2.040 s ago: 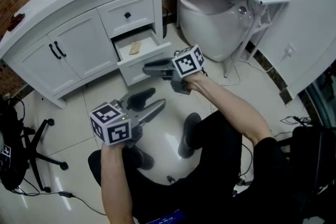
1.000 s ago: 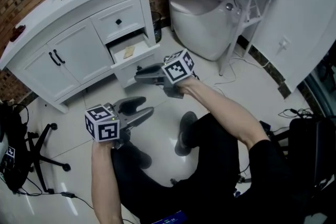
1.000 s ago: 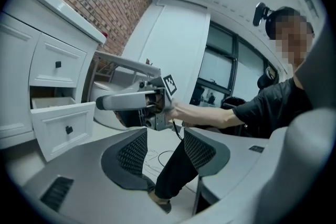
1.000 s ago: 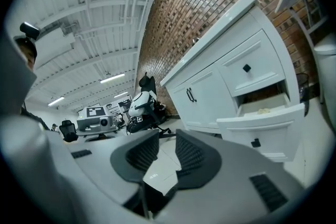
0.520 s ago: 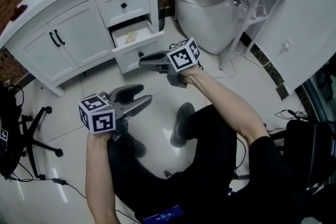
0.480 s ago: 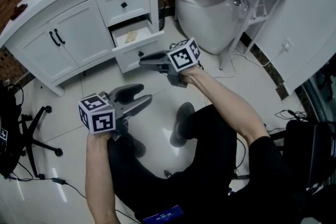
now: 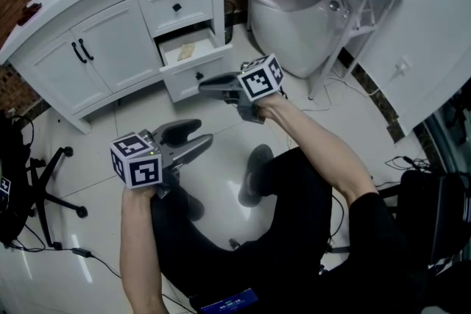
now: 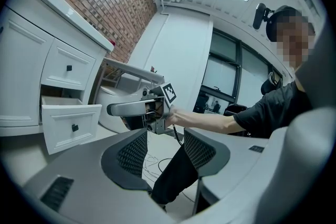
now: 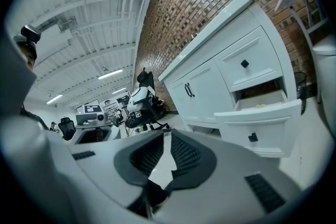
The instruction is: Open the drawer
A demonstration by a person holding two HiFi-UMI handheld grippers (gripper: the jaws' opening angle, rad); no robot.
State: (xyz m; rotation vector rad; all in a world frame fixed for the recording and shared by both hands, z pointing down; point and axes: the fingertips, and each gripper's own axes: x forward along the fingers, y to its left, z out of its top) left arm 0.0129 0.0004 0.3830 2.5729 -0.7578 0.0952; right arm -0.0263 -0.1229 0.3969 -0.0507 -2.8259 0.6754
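The drawer (image 7: 208,64) stands pulled out of the white cabinet (image 7: 110,62), with a small tan scrap (image 7: 186,51) lying inside. The right gripper (image 7: 207,87) hangs just in front of the drawer, its empty jaws just closing to a sliver. The left gripper (image 7: 193,137) hangs lower, jaws apart, holding nothing.

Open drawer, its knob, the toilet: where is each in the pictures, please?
open drawer (image 9: 275,120), right gripper view, front panel
knob (image 9: 253,137), right gripper view, its middle
toilet (image 7: 287,2), head view, top surface
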